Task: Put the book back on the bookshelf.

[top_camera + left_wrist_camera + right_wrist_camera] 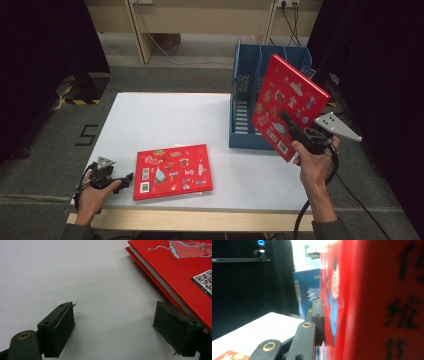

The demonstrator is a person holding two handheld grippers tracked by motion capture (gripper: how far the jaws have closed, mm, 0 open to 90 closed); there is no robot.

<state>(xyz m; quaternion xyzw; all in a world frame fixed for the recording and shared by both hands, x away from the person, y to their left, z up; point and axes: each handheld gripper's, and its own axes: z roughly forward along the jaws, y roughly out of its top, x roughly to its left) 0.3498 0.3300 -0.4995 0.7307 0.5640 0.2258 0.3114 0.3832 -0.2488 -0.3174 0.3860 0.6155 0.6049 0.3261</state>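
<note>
Right tongs (295, 131) pinching a red picture book (287, 102) by its lower edge, tilted upright at right of frame — probably for slotting into the blue file rack (245, 107) behind. Left tongs (125, 181) spread, resting on the white bench (165, 120) beside the second red book (172, 171), lying flat at lower centre — apparently lined up for its edge.

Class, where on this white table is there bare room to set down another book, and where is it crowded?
Free: the table's far left, behind the flat red book, and the strip between that book and the blue rack. Crowded: the right edge, around the rack and the held red book.
</note>
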